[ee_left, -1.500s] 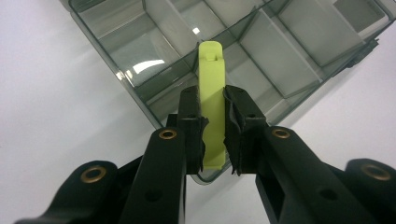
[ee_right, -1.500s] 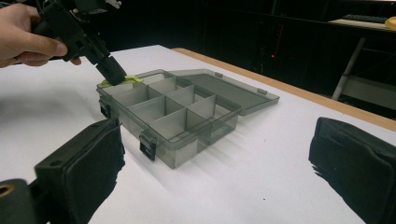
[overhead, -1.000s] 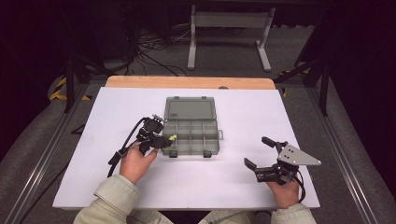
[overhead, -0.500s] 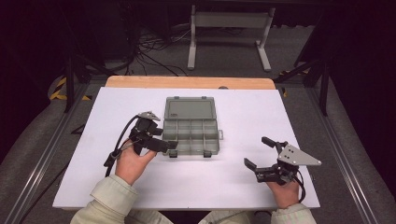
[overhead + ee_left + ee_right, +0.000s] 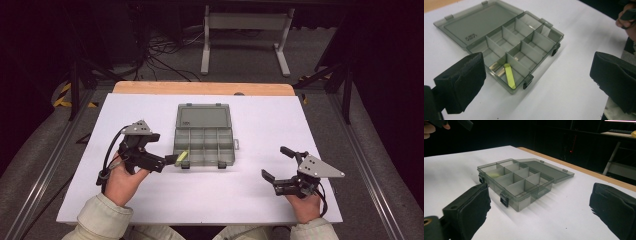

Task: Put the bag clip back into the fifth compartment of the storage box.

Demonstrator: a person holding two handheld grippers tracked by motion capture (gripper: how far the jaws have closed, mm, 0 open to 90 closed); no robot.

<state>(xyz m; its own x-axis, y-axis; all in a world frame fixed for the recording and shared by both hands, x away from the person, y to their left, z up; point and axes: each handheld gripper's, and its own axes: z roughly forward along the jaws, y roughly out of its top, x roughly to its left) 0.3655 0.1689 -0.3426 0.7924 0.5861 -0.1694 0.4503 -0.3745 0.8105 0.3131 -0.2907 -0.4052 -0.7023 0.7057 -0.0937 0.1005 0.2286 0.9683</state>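
L gripper point(image 5: 170, 160) hovers just left of the organizer box point(image 5: 205, 142) mid-surface, jaws just opened wide, nothing between. Yellow-green strip point(image 5: 509, 75) leans in the box's near-left compartment. R gripper point(image 5: 276, 166) near the surface's near-right corner, jaws wide, empty.

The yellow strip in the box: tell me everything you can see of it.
The yellow strip is a slim, flat, yellow-green bar, plastic by the look of it. It lies loose in the front corner compartment of the open grey box, nearest the left gripper, slanted against the compartment's wall beside a shiny metal piece. Neither gripper touches it.
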